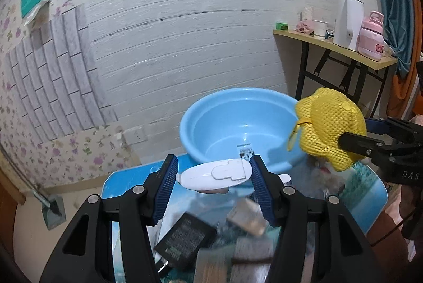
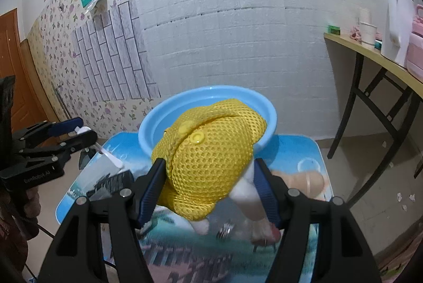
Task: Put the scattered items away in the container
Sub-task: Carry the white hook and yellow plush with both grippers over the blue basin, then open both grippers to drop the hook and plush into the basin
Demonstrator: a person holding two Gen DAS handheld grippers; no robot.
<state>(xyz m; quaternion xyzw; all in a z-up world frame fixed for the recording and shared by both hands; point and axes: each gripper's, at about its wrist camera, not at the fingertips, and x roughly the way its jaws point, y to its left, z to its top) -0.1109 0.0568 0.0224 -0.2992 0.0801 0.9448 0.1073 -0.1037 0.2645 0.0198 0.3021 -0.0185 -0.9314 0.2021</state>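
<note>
A white plastic clip (image 1: 215, 175) is clamped between the left gripper (image 1: 214, 172) pads. A yellow mesh pouch (image 2: 208, 164) is gripped by the right gripper (image 2: 208, 173), before the blue basin (image 1: 211, 121).

Home: floral wallpaper (image 1: 15, 26), kettle (image 1: 347, 21)

The blue basin (image 1: 238, 124) stands at the far edge of the small table (image 1: 370, 193), its bowl bare and open from above, so the way down into it is free. The yellow mesh cap (image 1: 330, 127) held by the right gripper (image 2: 208, 187) hangs just beside the basin's right rim, crowding that side. Nearer, a black battery pack (image 1: 185, 238) and blurred small items clutter the tabletop. The white brick wall (image 1: 198, 31) close behind the basin blocks any farther reach.
</note>
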